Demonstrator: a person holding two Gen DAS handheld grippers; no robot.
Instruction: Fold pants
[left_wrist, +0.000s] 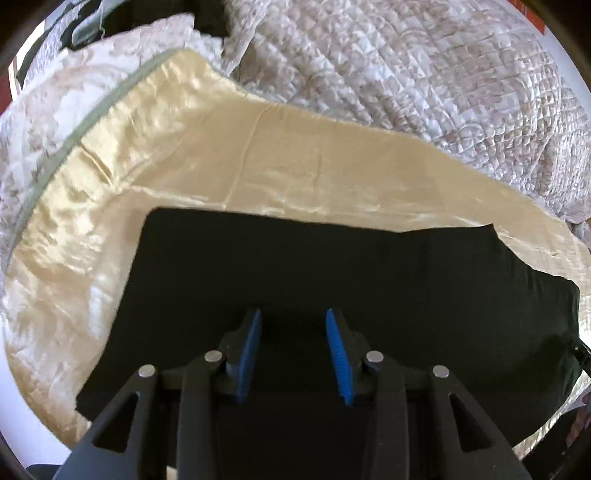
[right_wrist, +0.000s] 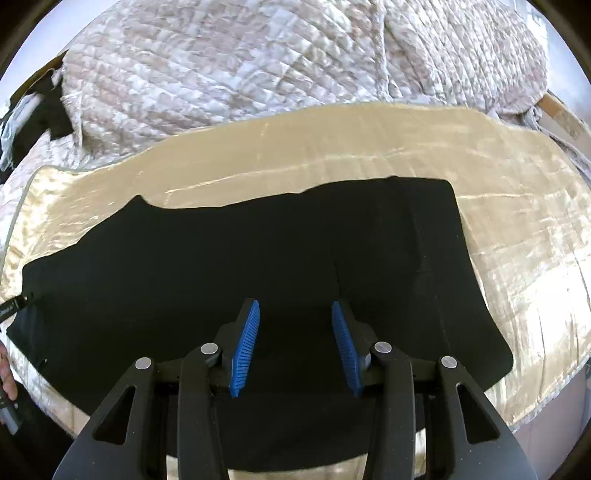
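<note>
Hovering over the black pants, my left gripper has its jaws partly apart, a clear gap between the blue pads, and nothing is pinched in that gap; whether the tips brush the cloth below I cannot tell. My right gripper stands much the same, jaws parted to a middling width with bare dark fabric showing between the ribbed pads, gripping nothing. The pants lie flat on a shiny cream satin sheet, filling the lower half of both views from about 9 o'clock to 3 o'clock. Beyond the sheet, toward 12 o'clock, a quilted pale bedspread is bunched up. My left view alone shows the square-cut left end of the pants near 9 o'clock and a grey-green piped edge of the sheet running up toward 10 o'clock. My right view alone shows the rounded right end of the pants near 3 o'clock, a stepped upper edge of the garment toward 10 o'clock, the sheet spreading wide to 3 o'clock, and at 8 o'clock part of a hand at the frame's rim.
</note>
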